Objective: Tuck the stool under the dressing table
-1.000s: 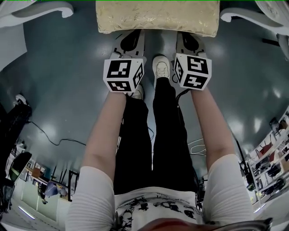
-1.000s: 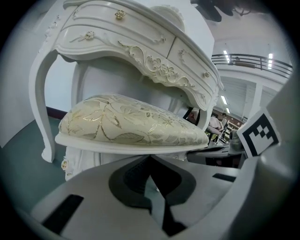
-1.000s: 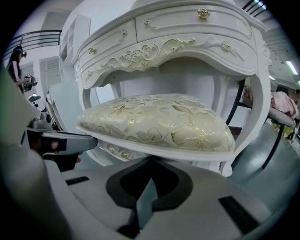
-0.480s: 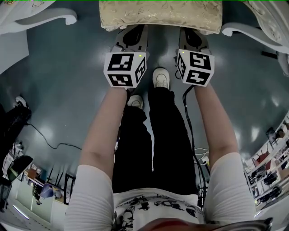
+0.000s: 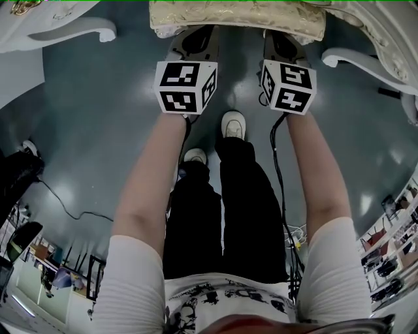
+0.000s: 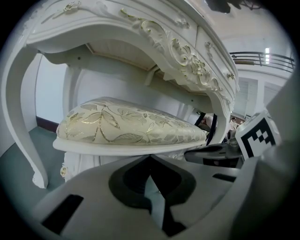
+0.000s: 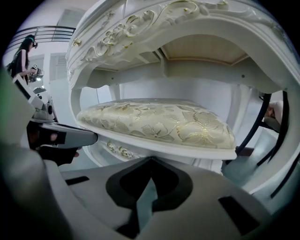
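The stool [image 5: 235, 18] has a cream and gold floral cushion on a white frame and lies at the top of the head view, between the dressing table's white curved legs [image 5: 68, 29]. My left gripper [image 5: 196, 38] and right gripper [image 5: 282, 40] are both shut, their tips against the stool's near seat edge. In the left gripper view the closed jaws [image 6: 149, 158] meet just below the seat rim of the stool [image 6: 126, 124], under the carved table apron [image 6: 178, 49]. The right gripper [image 7: 150, 160] shows the same below the stool [image 7: 159, 119] and table [image 7: 140, 21].
The person's legs and white shoes [image 5: 233, 124] stand just behind the grippers. A black cable [image 5: 65, 203] trails over the grey floor at left beside dark equipment [image 5: 16, 176]. Another table leg [image 5: 366, 57] curves in at right. Cluttered shelves [image 5: 392, 222] sit lower right.
Both grippers have pushed forward against the stool, which has slid farther in between the table legs. The person's feet have stepped forward behind it.
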Action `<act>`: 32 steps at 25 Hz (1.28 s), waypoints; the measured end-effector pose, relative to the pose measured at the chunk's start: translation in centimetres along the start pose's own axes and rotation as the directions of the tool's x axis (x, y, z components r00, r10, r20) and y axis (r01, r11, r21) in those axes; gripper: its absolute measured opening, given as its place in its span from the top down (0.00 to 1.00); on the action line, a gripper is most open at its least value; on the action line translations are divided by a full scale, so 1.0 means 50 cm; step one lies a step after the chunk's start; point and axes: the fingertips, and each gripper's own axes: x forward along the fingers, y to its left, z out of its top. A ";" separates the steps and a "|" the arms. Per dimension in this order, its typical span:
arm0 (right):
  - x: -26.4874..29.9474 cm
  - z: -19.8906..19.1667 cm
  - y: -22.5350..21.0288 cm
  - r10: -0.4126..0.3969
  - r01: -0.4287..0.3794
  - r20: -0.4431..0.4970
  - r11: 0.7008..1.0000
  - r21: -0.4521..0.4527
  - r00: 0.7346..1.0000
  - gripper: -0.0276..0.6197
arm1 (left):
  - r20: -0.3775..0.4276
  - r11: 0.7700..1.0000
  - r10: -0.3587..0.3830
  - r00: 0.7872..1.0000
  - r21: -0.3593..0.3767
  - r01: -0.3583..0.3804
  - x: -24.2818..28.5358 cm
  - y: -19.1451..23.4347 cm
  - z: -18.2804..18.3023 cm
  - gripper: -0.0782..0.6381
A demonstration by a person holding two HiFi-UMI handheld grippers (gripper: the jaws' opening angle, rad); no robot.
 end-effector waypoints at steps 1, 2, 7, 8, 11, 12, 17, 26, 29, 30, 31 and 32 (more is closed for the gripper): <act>0.005 0.006 -0.001 0.003 -0.003 0.001 1.000 -0.011 1.000 0.93 | 0.006 1.000 0.001 1.000 0.004 -0.001 0.004 0.004 0.006 0.87; 0.010 0.011 -0.002 0.005 -0.005 0.002 1.000 -0.020 1.000 0.93 | 0.012 1.000 0.001 1.000 0.009 -0.001 0.007 0.007 0.011 0.87; 0.010 0.025 0.001 -0.011 0.011 0.013 1.000 -0.014 1.000 0.93 | 0.018 1.000 0.007 1.000 0.026 -0.007 0.007 0.016 0.020 0.87; 0.005 0.024 0.006 -0.011 0.011 0.013 1.000 -0.008 1.000 0.93 | 0.021 1.000 0.008 1.000 0.019 -0.008 0.001 0.017 0.019 0.87; -0.023 0.017 0.031 0.011 -0.011 -0.005 1.000 0.007 1.000 0.93 | 0.021 1.000 0.009 1.000 -0.008 -0.008 -0.031 0.013 0.014 0.87; -0.038 0.015 0.042 0.020 -0.020 -0.011 1.000 0.011 1.000 0.93 | 0.016 1.000 0.007 1.000 -0.011 -0.007 -0.046 0.008 0.012 0.87; -0.144 0.018 0.082 0.037 -0.036 -0.017 0.999 0.029 0.999 0.93 | -0.003 1.000 -0.009 1.000 -0.017 0.009 -0.140 -0.036 0.015 0.87; -0.386 0.147 0.158 0.030 -0.033 0.063 0.998 0.044 0.998 0.93 | 0.050 0.995 -0.059 0.997 0.081 0.055 -0.380 -0.151 0.135 0.87; -0.481 0.238 0.190 0.041 -0.049 0.136 0.997 0.057 0.990 0.93 | 0.099 0.985 -0.083 0.992 0.156 0.067 -0.467 -0.188 0.222 0.87; -0.518 0.268 0.200 0.045 -0.054 0.158 0.997 0.053 0.986 0.93 | 0.114 0.984 -0.092 0.989 0.164 0.073 -0.499 -0.201 0.252 0.87; -0.557 0.297 0.211 0.049 -0.059 0.178 0.997 0.048 0.983 0.93 | 0.127 0.983 -0.099 0.987 0.169 0.077 -0.534 -0.214 0.280 0.87; -0.596 0.326 0.220 0.053 -0.063 0.198 0.997 0.042 0.979 0.93 | 0.140 0.981 -0.104 0.985 0.176 0.078 -0.569 -0.226 0.310 0.87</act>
